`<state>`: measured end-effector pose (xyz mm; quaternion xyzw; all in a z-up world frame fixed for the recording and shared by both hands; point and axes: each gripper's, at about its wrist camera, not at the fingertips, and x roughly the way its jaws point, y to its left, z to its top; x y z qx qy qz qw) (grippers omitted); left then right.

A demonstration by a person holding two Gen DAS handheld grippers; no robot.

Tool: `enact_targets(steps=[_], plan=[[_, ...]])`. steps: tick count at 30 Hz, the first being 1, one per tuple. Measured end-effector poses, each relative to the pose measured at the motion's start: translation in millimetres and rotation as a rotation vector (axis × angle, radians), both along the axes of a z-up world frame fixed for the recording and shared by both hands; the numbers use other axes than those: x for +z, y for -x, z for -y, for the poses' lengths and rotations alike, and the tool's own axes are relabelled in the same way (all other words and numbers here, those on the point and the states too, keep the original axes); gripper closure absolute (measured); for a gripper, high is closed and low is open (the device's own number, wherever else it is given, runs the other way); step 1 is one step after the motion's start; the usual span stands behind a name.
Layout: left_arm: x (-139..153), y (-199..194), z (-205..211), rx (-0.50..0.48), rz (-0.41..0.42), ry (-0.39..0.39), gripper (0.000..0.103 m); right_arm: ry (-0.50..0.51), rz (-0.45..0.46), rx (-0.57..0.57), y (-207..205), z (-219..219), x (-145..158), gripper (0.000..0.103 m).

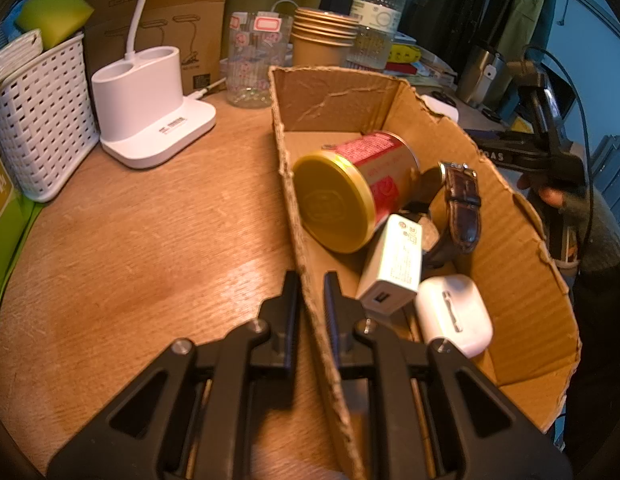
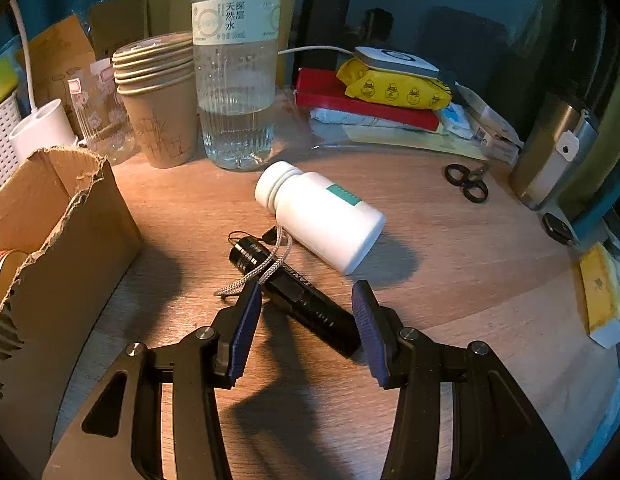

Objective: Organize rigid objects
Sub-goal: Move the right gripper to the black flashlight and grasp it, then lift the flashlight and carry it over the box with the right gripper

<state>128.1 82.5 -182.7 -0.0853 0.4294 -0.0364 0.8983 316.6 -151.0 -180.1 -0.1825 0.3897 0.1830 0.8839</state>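
The black flashlight lies on the table, slanting from ten o'clock to four o'clock between the pads of my right hand-held gripper. That gripper is released: its jaws stand apart on either side of the barrel, and I cannot tell for sure whether the pad at nine o'clock already brushes it. My left hand-held gripper is clenched on the near wall of the cardboard box, steadying it.

What could go wrong: the flashlight sits askew to my jaws, so I judge a squeeze could roll it or pivot it out. Its grey cord loops across the barrel and could get pinched or drag. The white pill bottle lies just beside the flashlight's head at one o'clock; a nudge would likely send it rolling. The box wall is torn and soft, so my left grip might bend it.

In the box already lie a red and gold tin, a white charger, a brown-strapped watch and a white earbud case.

Readable writing is scarce. The flashlight shows white letters, roughly "ANF", partly hidden. The water bottle at twelve o'clock carries the Chinese characters 深层天然水. The charger's small print and the tin's label are too fine to read.
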Motion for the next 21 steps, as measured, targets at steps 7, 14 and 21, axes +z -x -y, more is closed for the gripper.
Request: enact_targets(steps=[7, 14, 21], plan=[[0, 0, 0, 0.000, 0.000, 0.000, 0.089, 0.015, 0.005, 0.009, 4, -3, -4, 0.056], [0, 0, 0, 0.000, 0.000, 0.000, 0.089, 0.055, 0.029, 0.040, 14, -10, -5, 0.080], [0, 0, 0, 0.000, 0.000, 0.000, 0.089, 0.076, 0.072, 0.056, 27, -15, -4, 0.081]])
